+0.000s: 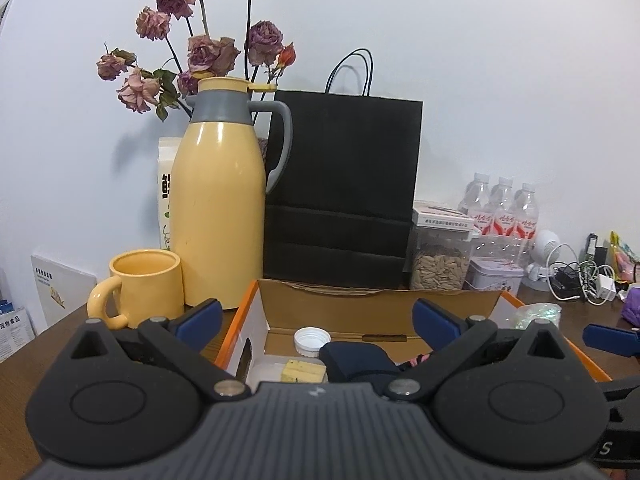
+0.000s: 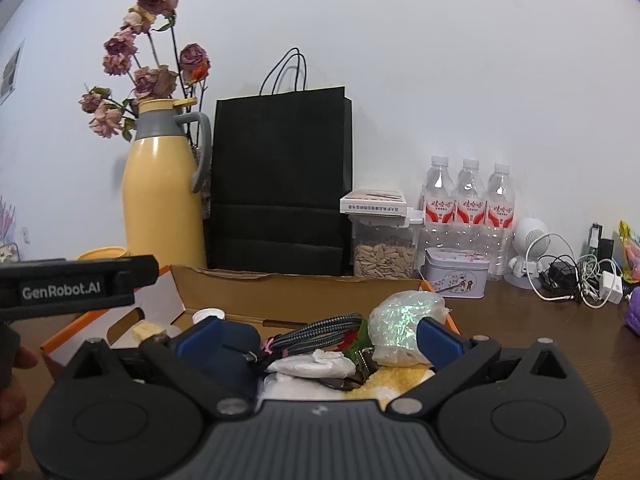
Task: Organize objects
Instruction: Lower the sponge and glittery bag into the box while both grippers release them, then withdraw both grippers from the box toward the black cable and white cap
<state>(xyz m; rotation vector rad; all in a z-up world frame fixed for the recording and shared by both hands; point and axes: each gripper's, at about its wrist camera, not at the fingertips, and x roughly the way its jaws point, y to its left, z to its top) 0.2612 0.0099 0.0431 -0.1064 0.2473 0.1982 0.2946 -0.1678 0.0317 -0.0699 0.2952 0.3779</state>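
1. Table: brown wood surface; bare room lies to the right of the box, between it and the cable pile at the far right
2. Black paper bag: stands upright against the far wall, handles up, directly behind the box
3. Yellow thermos jug: upright, long axis vertical, grey handle pointing right toward the bag; dried roses rise behind it
4. Cardboard box: open top, orange rim, long axis running left to right, near edge under both tools; its far flap stands just in front of the bag
5. Box contents: dark blue pouch, braided cable bundle, iridescent plastic bag at the right end, white bottle cap and yellow sponge block at the left end
6. Left gripper: jaws spread wide, holding nothing, above the box's left half; the right-wrist view shows "GenRobot.AI" printed on its side
7. Right gripper: jaws spread wide, nothing clamped, above the box's right half
8. Yellow mug: upright, left of the box, handle pointing near-left
9. Three water bottles: upright at the far wall, red-and-white labels; writing not legible
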